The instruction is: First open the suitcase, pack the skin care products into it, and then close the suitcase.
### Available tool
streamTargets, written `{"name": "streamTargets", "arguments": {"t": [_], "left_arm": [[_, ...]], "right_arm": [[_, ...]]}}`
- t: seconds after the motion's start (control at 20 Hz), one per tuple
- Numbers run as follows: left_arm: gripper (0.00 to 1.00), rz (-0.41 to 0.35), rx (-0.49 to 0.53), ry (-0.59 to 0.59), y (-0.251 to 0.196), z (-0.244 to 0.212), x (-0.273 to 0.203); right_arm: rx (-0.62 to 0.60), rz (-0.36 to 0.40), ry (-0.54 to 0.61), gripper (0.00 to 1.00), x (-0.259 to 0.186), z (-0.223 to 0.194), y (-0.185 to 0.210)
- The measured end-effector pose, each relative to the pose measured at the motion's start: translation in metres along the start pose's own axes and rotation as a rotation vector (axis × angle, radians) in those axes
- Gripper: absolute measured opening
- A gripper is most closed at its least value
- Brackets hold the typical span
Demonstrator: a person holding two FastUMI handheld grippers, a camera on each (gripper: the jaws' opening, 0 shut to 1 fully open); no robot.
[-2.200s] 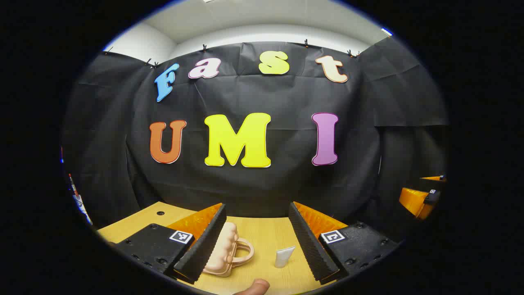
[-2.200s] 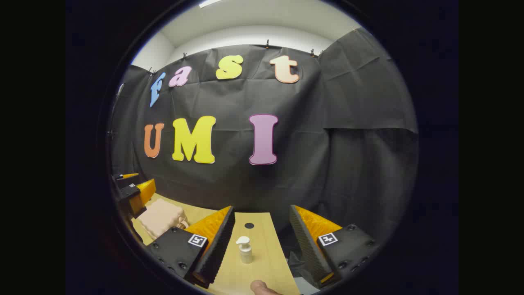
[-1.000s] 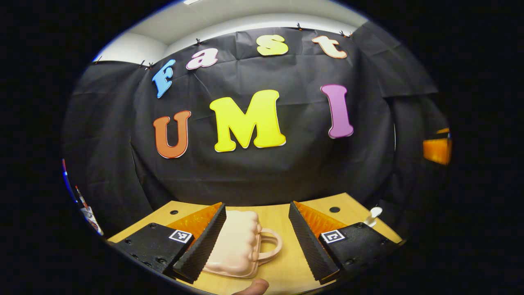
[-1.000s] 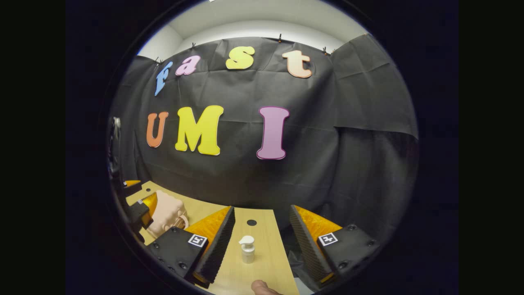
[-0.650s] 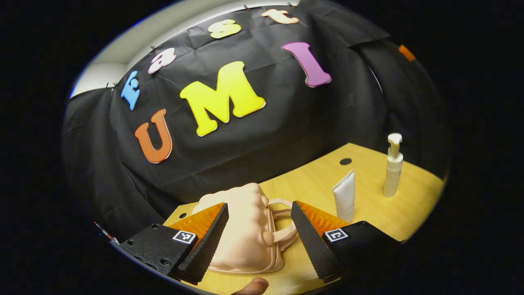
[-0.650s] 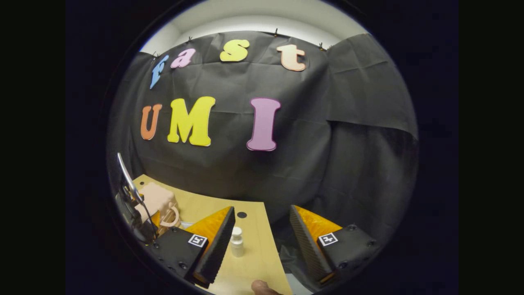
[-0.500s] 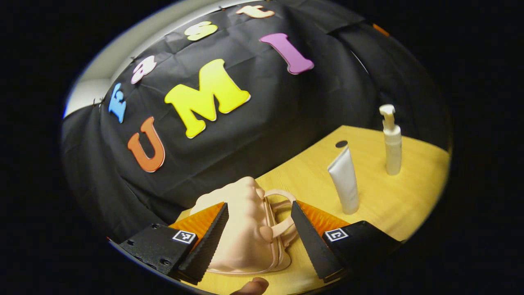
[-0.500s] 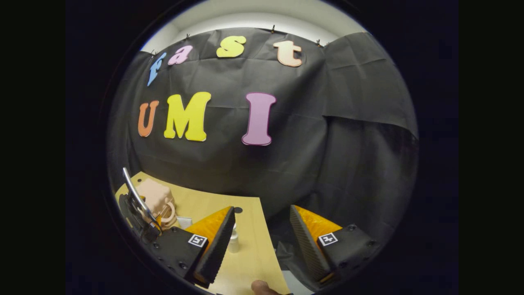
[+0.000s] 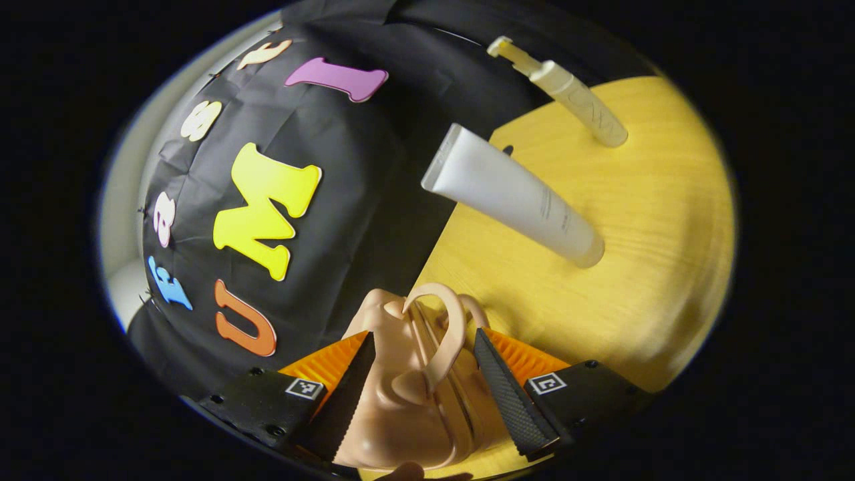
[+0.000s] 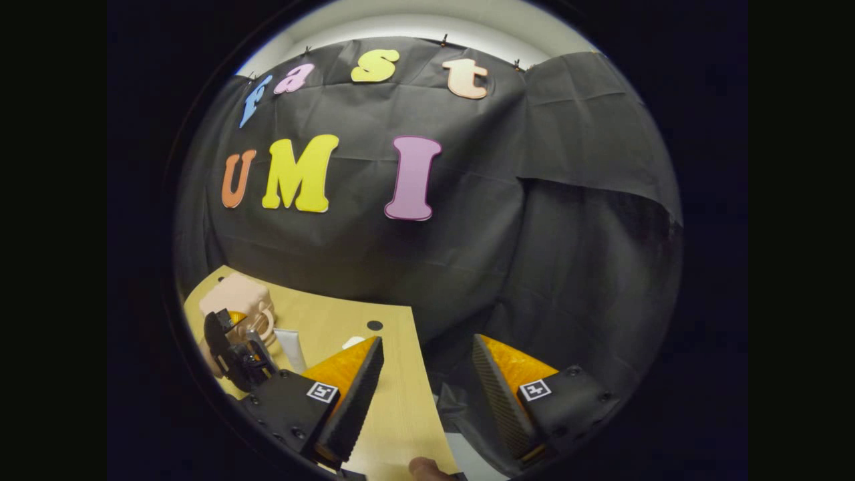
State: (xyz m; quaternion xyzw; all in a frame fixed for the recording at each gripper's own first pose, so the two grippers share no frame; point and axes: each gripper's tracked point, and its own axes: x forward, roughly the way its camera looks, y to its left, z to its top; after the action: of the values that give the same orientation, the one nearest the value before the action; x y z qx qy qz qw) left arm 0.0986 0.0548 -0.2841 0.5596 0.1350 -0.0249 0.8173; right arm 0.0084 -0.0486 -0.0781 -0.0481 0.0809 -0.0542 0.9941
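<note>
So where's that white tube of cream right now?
In the left gripper view the white tube stands on the wooden table, between the pink suitcase and the pump bottle, free of both.

wall: black cloth [image 10: 467, 267], clipped up | table: light wood [image 9: 654, 220] (round hole) | ceiling: white [image 10: 427, 27]

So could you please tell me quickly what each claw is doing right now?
Left claw: open, straddling the pink suitcase, not gripping it.
Right claw: open, holding nothing.

Tube [image 9: 514, 195], pump bottle [image 9: 574, 93] stand apart; bare table [image 9: 661, 220] between
</note>
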Motion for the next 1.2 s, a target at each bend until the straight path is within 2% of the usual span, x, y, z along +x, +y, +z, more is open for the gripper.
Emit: {"name": "streamTargets", "arguments": {"t": [0.1, 0.2, 0.25, 0.3, 0.35, 0.45, 0.7, 0.9, 0.95, 1.0, 1.2], "left_arm": [[0.87, 0.015, 0.069, 0.017, -0.004, 0.000, 0.008], [0.69, -0.002, 0.124, 0.037, -0.005, -0.002, 0.012], [0.53, -0.021, 0.133, 0.037, -0.010, -0.004, 0.015], [0.45, -0.050, 0.140, 0.038, -0.015, -0.004, 0.016], [0.32, -0.068, 0.171, 0.046, -0.017, -0.005, 0.016], [0.17, -0.081, 0.249, 0.048, -0.016, -0.003, 0.014], [0.06, -0.112, 0.215, 0.042, -0.001, -0.009, 0.012], [0.03, -0.209, 0.108, 0.031, 0.020, -0.012, 0.000], [0.00, -0.201, 0.083, 0.020, 0.033, -0.012, -0.006], [0.03, -0.193, 0.050, 0.011, 0.047, -0.010, -0.010], [0.03, -0.142, -0.093, -0.015, 0.107, -0.018, -0.030]], "right_arm": [[-0.002, -0.003, 0.013, 0.80, 0.001, -0.006, -0.003], [-0.006, -0.002, 0.025, 0.80, 0.001, -0.010, -0.004], [-0.006, 0.000, 0.029, 0.80, 0.002, -0.012, -0.004], [-0.003, 0.003, 0.031, 0.80, 0.001, -0.011, -0.003], [-0.001, 0.006, 0.033, 0.80, 0.002, -0.010, -0.001], [0.002, 0.015, 0.027, 0.80, 0.000, -0.003, 0.004], [0.000, 0.022, -0.031, 0.80, -0.004, 0.021, 0.027], [-0.011, 0.038, -0.057, 0.80, -0.004, 0.033, 0.057], [-0.018, 0.038, -0.064, 0.80, -0.004, 0.035, 0.062], [-0.024, 0.040, -0.070, 0.80, -0.005, 0.038, 0.069], [-0.027, 0.044, -0.086, 0.80, -0.007, 0.051, 0.090]]}}
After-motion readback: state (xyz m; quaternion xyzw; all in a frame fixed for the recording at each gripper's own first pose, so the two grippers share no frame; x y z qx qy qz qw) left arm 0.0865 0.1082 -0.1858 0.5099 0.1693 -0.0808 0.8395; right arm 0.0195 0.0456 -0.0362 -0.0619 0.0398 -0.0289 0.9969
